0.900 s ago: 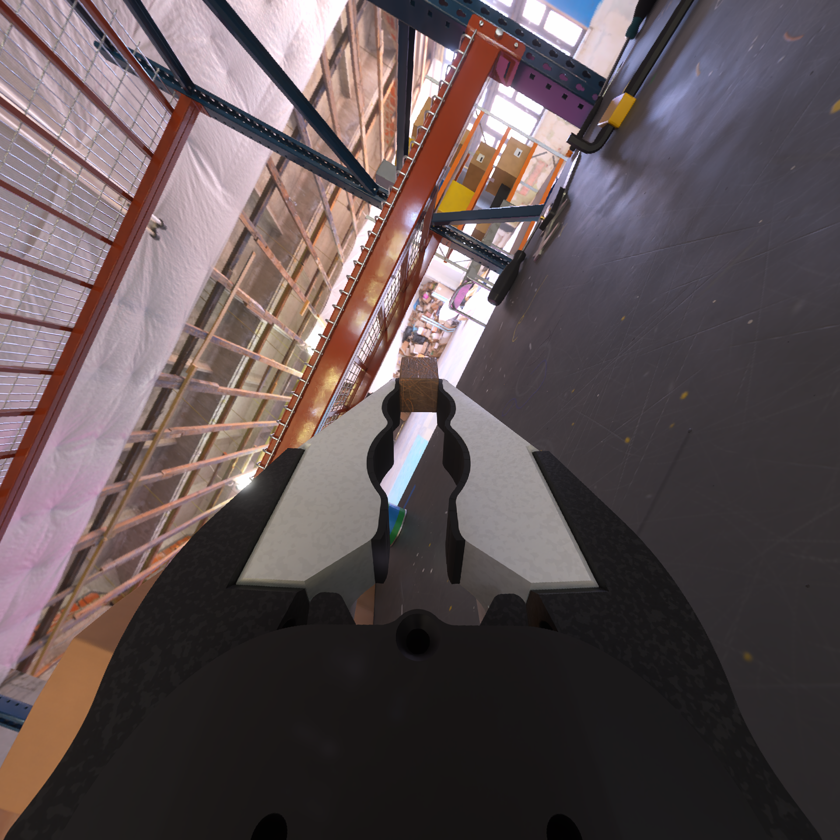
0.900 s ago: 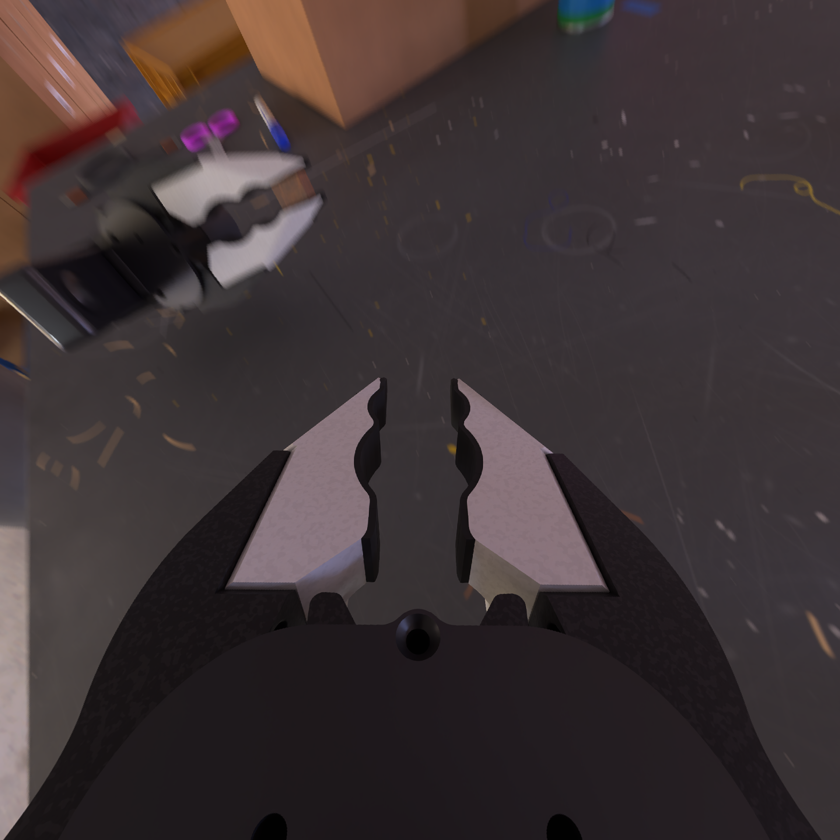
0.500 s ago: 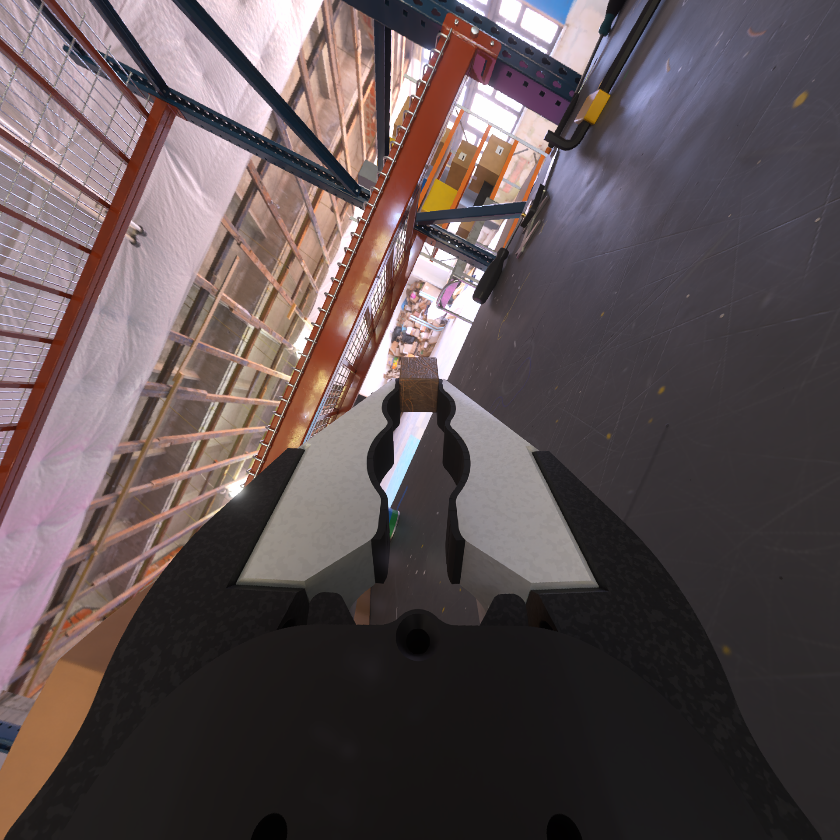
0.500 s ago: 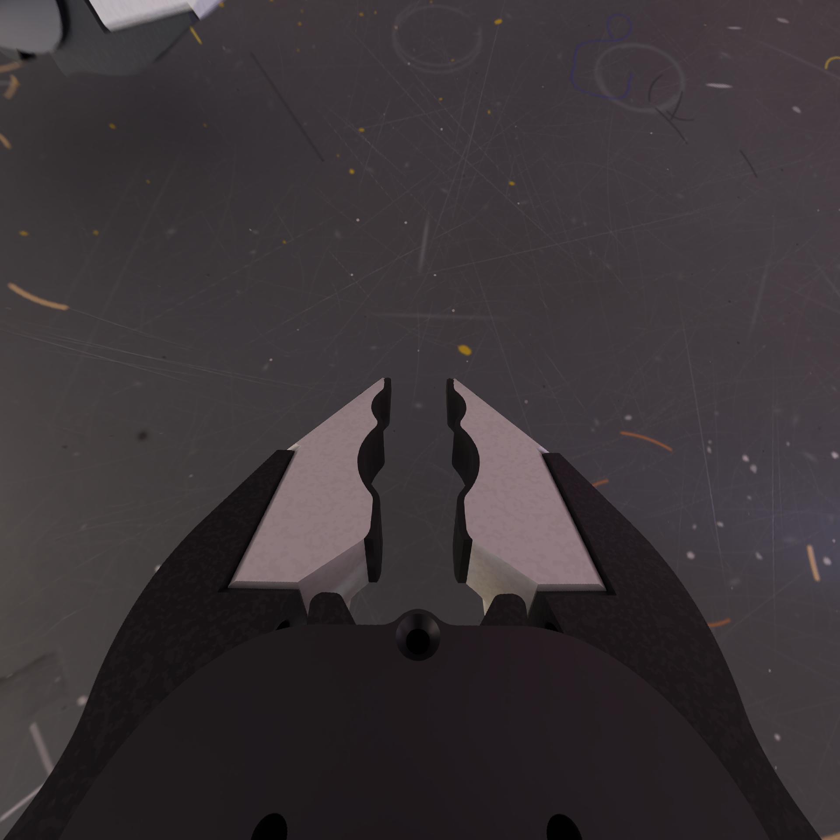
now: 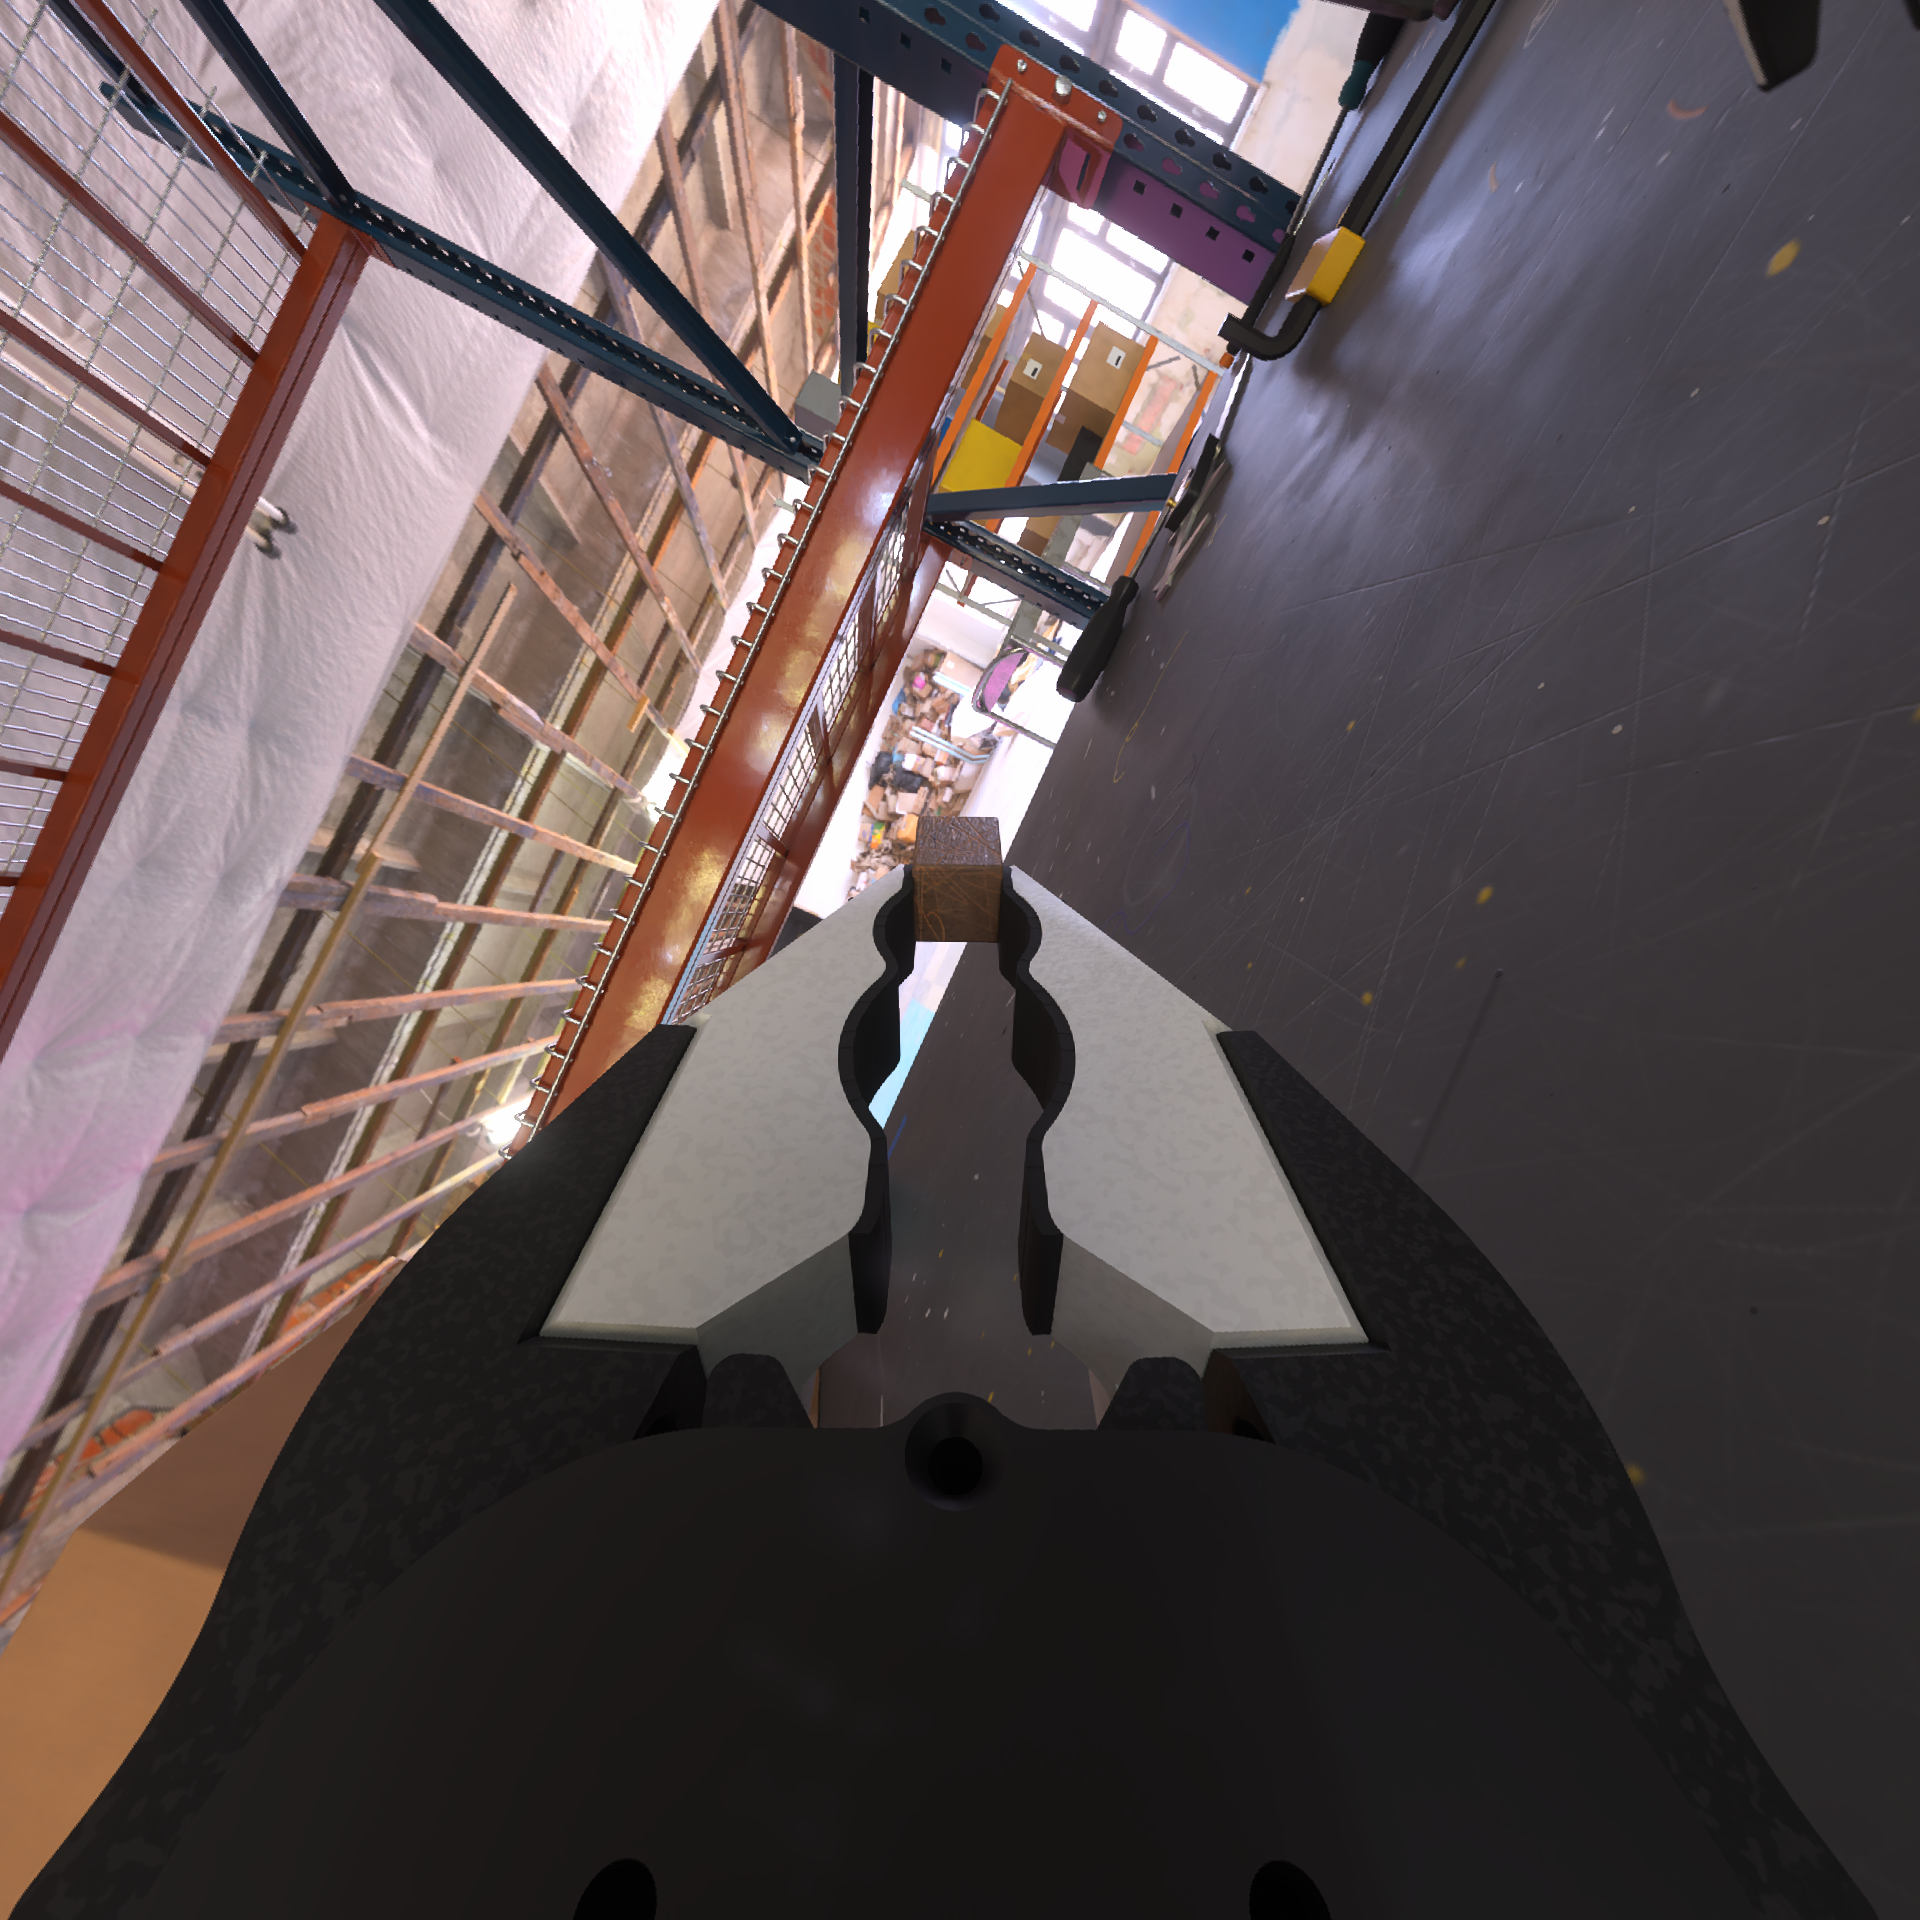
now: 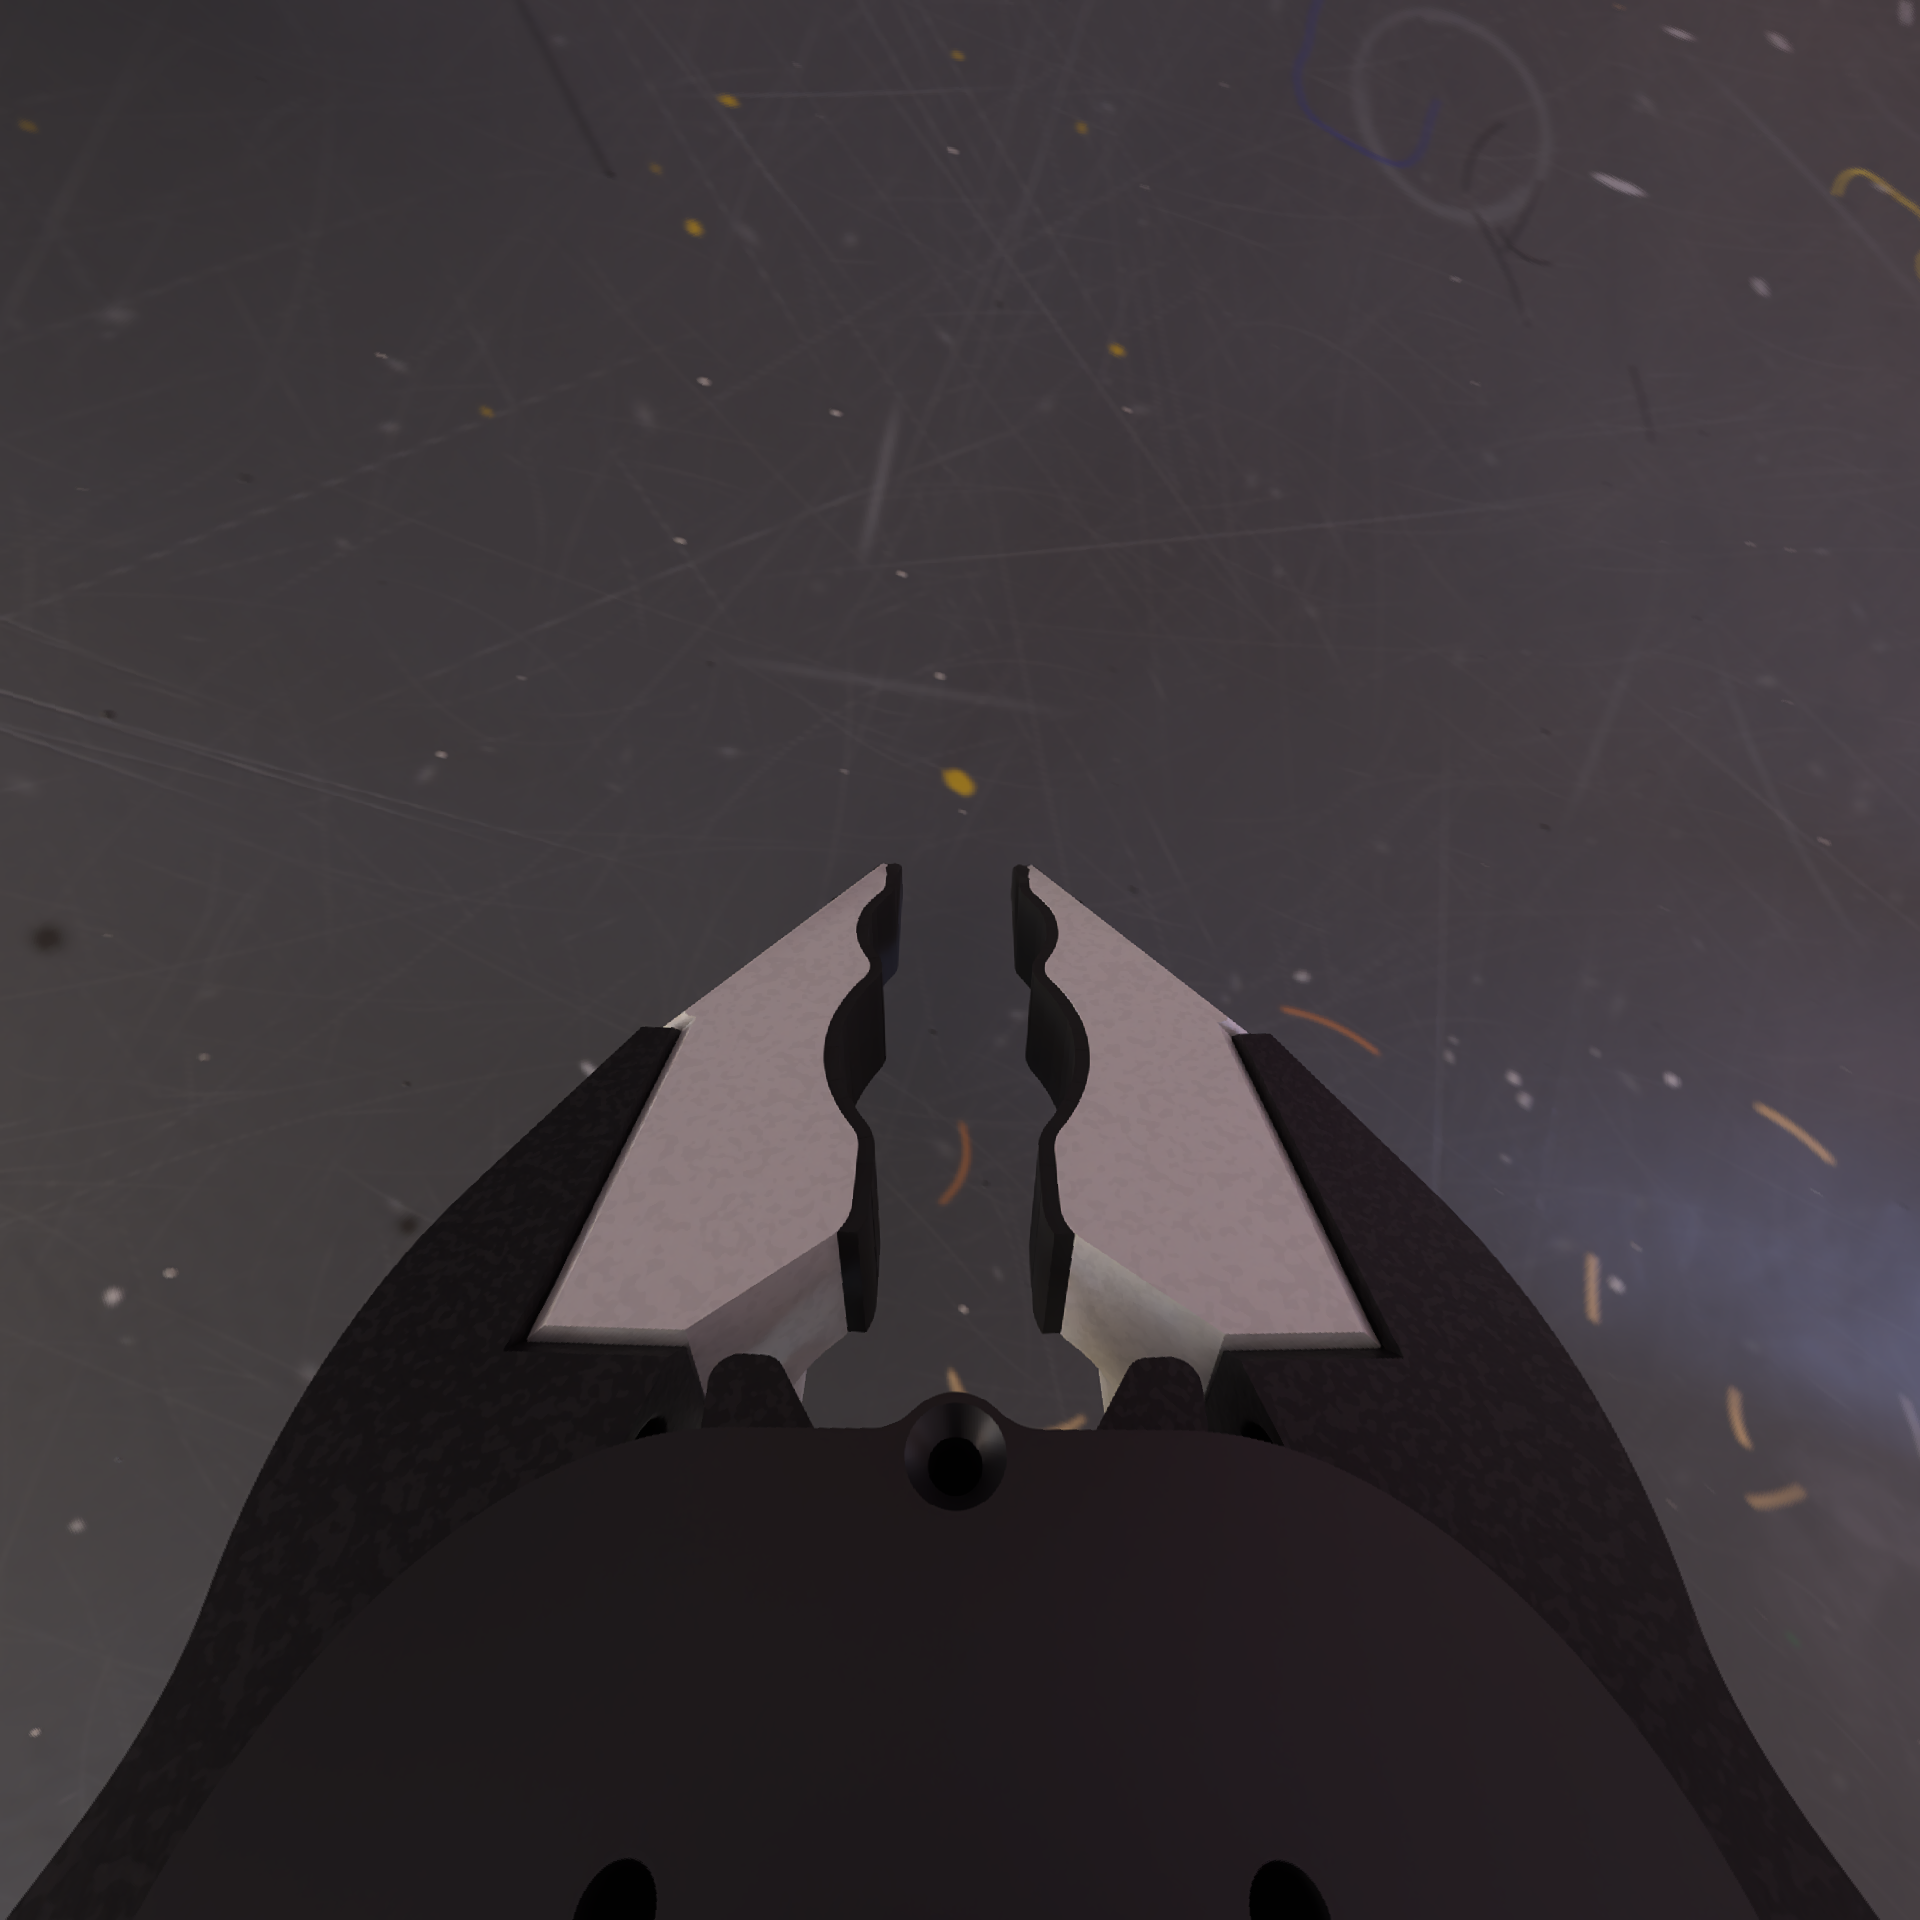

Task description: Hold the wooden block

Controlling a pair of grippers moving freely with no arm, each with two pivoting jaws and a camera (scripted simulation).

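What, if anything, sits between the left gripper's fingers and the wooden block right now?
Nothing visible does. The left gripper is shut on the wooden block, which sits pinched directly between its fingertips. The right gripper is open, holding nothing, over the dark scratched table.

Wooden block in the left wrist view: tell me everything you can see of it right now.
The wooden block is a small brown cube with dark, mottled grain, looking like worn wood. It sits clamped at the very tips of the left gripper, one of the fingers pressing each side, its far end sticking out past them. It is held off the dark tabletop; nothing else touches it. Its underside is hidden.
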